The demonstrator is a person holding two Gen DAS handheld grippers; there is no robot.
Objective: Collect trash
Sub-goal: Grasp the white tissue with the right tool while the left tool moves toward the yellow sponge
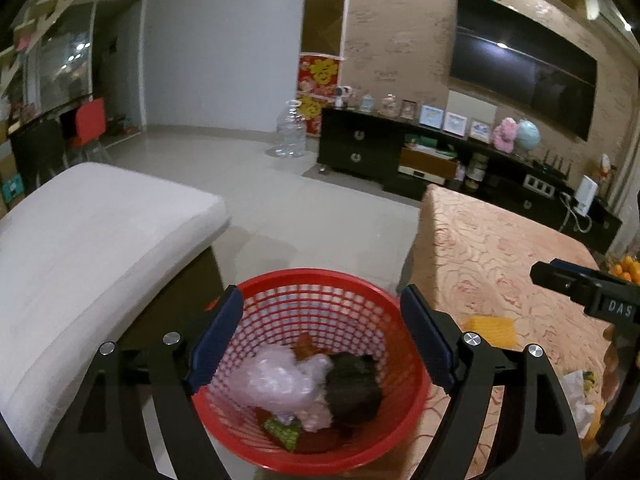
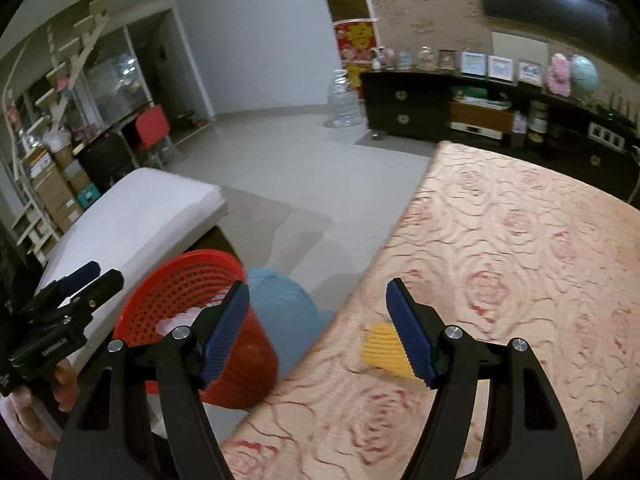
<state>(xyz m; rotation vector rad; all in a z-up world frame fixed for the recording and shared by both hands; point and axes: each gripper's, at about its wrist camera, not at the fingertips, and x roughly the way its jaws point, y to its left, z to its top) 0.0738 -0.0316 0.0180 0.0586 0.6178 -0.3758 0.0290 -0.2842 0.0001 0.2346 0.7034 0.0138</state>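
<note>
A red mesh basket [image 1: 384, 312] stands on the floor beside the table; it also shows in the right wrist view [image 2: 180, 280]. It holds a clear plastic wad [image 1: 280, 380], a dark wrapper [image 1: 352, 388] and a green packet [image 1: 282, 432]. My left gripper [image 1: 322, 344] is open and empty above the basket. A yellow ribbed piece [image 2: 380, 346] lies on the table near its left edge, also visible in the left wrist view [image 1: 490, 330]. My right gripper [image 2: 318, 330] is open and empty above the table edge, its right finger [image 2: 410, 336] over the yellow piece.
The table has a pink rose-pattern cloth [image 2: 500, 260]. A white cushioned seat [image 1: 88, 248] is left of the basket. A light blue object [image 2: 284, 320] sits on the floor between basket and table. Oranges [image 1: 626, 270] and a plastic bag [image 1: 580, 396] lie at the table's right.
</note>
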